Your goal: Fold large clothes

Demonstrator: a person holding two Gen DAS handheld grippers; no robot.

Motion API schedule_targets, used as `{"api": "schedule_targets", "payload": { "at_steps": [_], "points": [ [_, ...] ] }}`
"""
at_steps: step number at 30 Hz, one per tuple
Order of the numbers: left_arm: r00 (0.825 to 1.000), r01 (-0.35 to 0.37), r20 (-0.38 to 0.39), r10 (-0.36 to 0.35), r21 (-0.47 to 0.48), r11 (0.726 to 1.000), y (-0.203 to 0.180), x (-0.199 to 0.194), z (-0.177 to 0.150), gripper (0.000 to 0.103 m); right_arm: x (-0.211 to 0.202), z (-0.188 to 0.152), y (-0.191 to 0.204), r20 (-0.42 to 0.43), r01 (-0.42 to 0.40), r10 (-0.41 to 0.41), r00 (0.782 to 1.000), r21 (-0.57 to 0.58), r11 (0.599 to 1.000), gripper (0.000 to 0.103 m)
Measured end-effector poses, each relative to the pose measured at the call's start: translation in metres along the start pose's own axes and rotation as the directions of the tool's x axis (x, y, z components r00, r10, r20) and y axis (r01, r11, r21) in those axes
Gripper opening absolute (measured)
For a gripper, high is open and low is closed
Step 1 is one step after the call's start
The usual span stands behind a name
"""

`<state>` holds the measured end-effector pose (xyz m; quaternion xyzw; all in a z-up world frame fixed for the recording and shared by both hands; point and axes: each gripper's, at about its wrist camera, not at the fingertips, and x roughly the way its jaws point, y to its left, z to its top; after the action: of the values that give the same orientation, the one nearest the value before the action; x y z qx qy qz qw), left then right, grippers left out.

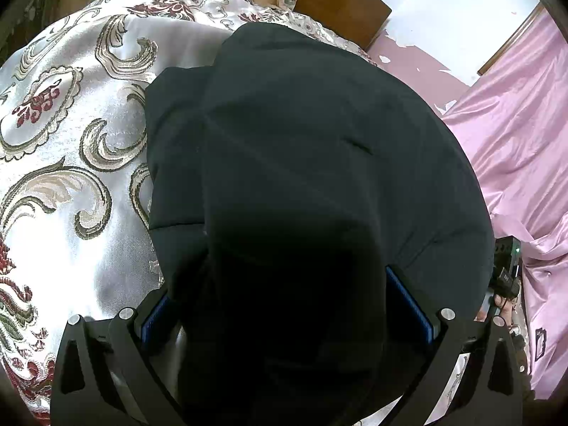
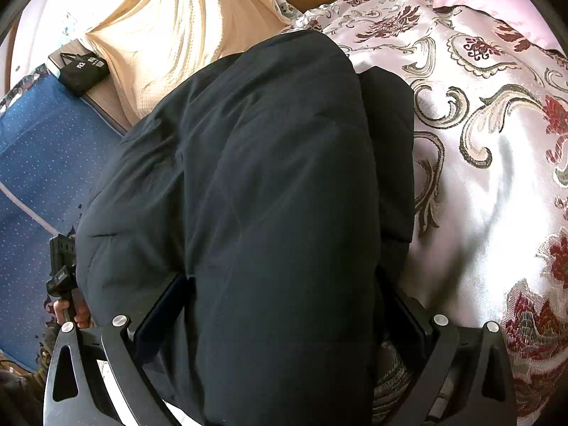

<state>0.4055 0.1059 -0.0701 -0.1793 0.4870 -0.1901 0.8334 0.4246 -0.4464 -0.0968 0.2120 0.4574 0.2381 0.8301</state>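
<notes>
A large black padded jacket (image 1: 312,163) fills the centre of both wrist views, lying on a pale satin bedspread (image 1: 71,163) woven with cream scrolls and dark red flowers. It looks thick and quilted, with soft puffy ridges and a matte shell; I judge it bulky but fairly light, limp rather than stiff, likely to spring back open after a fold and perhaps slide on the glossy satin. In the left wrist view, the left gripper (image 1: 284,301) at the bottom of the frame has a thick bunch of the jacket between its blue-lined fingers (image 1: 408,301), which appear closed around it. In the right wrist view, the right gripper (image 2: 280,305) likewise has its dark fingers (image 2: 159,316) on either side of a fat fold of the jacket (image 2: 269,177), apparently clamping it. A hem or seam edge, taken in a deep bite, would give the surest hold. A cream knitted blanket (image 2: 167,35) lies at upper left of the right view, and a pink sheet (image 1: 514,135) drapes down the right of the left view.
</notes>
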Motion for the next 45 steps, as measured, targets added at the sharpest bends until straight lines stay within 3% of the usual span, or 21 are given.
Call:
{"api": "schedule_targets", "payload": {
  "at_steps": [22,45],
  "points": [
    [1.000,-0.017,0.010,0.017,0.012,1.000,-0.006,0.000,0.001,0.102,0.003,0.003,0.002,-0.001,0.022,-0.022,1.000,-0.015,1.000,0.103],
    [0.984,-0.170,0.069,0.165,0.062,0.984,-0.027,0.010,0.004,0.102,0.010,0.008,0.015,0.027,0.150,-0.149,0.988,-0.053,0.987,0.101]
  ]
}}
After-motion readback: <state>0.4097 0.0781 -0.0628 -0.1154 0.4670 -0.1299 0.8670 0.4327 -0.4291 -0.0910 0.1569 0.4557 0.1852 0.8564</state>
